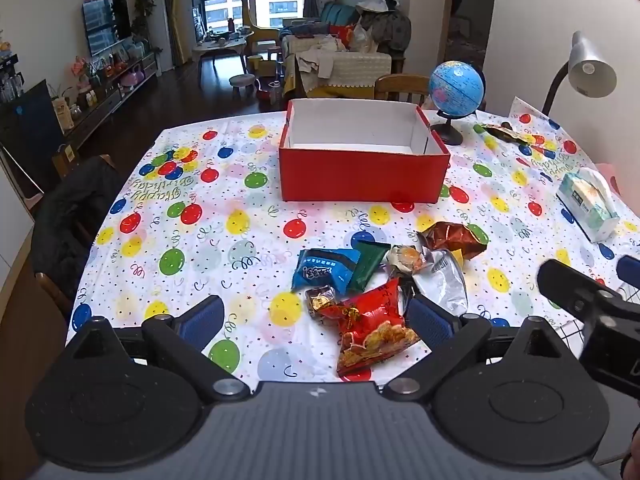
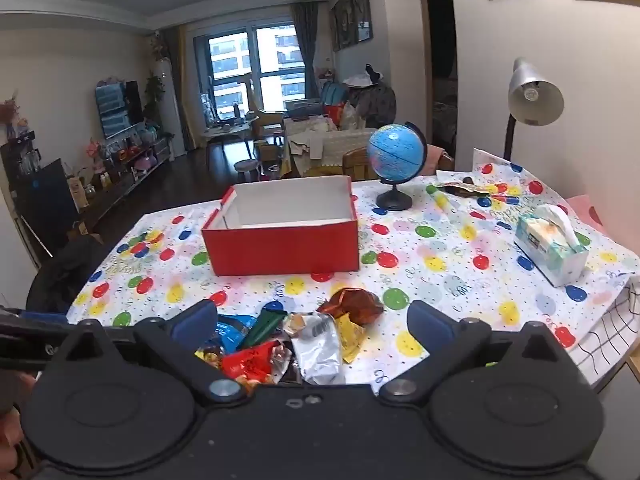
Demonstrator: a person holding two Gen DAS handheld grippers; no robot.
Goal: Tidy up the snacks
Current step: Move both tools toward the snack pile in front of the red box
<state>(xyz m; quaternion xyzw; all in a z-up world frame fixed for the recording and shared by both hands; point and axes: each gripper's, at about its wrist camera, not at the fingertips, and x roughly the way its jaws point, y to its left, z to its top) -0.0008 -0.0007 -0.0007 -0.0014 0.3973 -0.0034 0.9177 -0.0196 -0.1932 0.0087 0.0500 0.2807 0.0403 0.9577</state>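
Note:
A pile of snack packets lies on the balloon tablecloth near the front edge: a red chip bag, a blue packet, a green packet, a silver bag and a brown foil bag. An empty red box with a white inside stands behind them; it also shows in the right wrist view. My left gripper is open and empty, its jaws either side of the red bag. My right gripper is open and empty, above the pile.
A blue globe stands to the right behind the box. A tissue pack lies at the right edge. A grey desk lamp leans over the far right corner. A dark wrapper lies at the far right. Chairs stand at the left and far sides.

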